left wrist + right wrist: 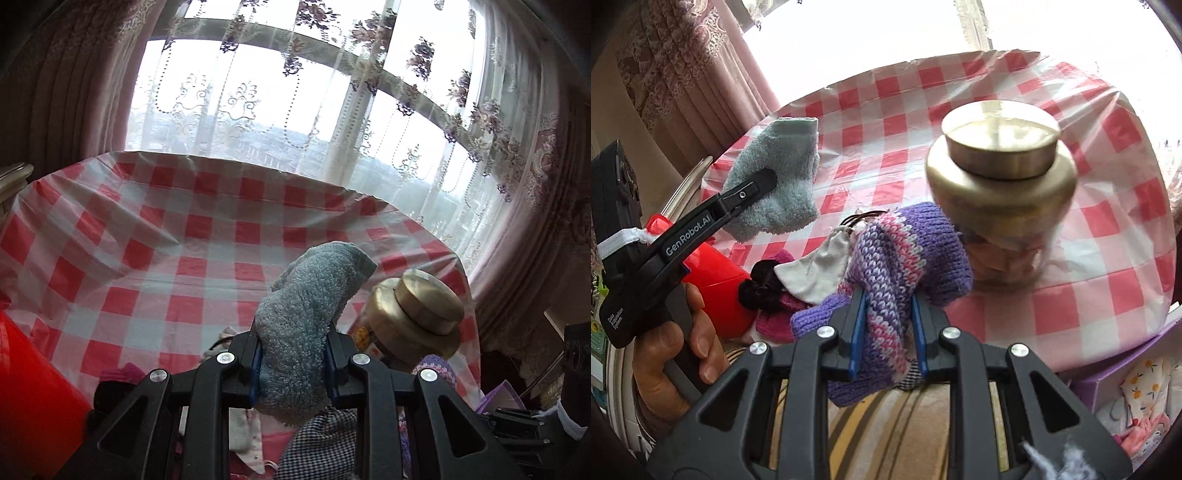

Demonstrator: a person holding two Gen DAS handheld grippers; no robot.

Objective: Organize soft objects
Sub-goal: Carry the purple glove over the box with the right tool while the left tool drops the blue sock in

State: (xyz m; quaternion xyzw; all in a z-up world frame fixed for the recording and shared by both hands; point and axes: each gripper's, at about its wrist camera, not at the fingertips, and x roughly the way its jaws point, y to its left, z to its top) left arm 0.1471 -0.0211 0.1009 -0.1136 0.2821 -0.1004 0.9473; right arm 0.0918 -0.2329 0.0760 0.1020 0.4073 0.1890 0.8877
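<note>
Up close in the left wrist view, a fluffy light blue terry sock (310, 295) is pinched between the two black fingers of the left gripper (294, 363). The fingers are squeezed in on the sock, with its top end sticking up past the tips. A table with a red and white checked plastic cloth (155, 236) is seen behind the sock. A glass jar with a round gold lid (417, 314) is seen just to the right of the sock. A red plastic tub (33, 391) is seen at the left edge. A small black and white checked cloth (325, 439) is seen below the gripper. A window with a thin flowered lace curtain (295, 99) is seen at the back.

Next, in the right wrist view, a knitted purple, pink and white sock (897, 266) is held between the fingers of the right gripper (888, 341). The fingers are closed in on the sock, and its ends are bunched over the table edge. The gold-lidded jar (1001, 173) is seen just behind it, on the checked cloth (1108, 236). The blue sock (779, 177) is seen on the left, gripped by the left gripper (764, 184), which is held in a bare hand (676, 354). A small white cloth bag (816, 269), a dark fuzzy thing (757, 290) and the red tub (716, 280) are seen between the two socks. A purple box with printed cloths (1123, 402) is seen at the lower right.
</note>
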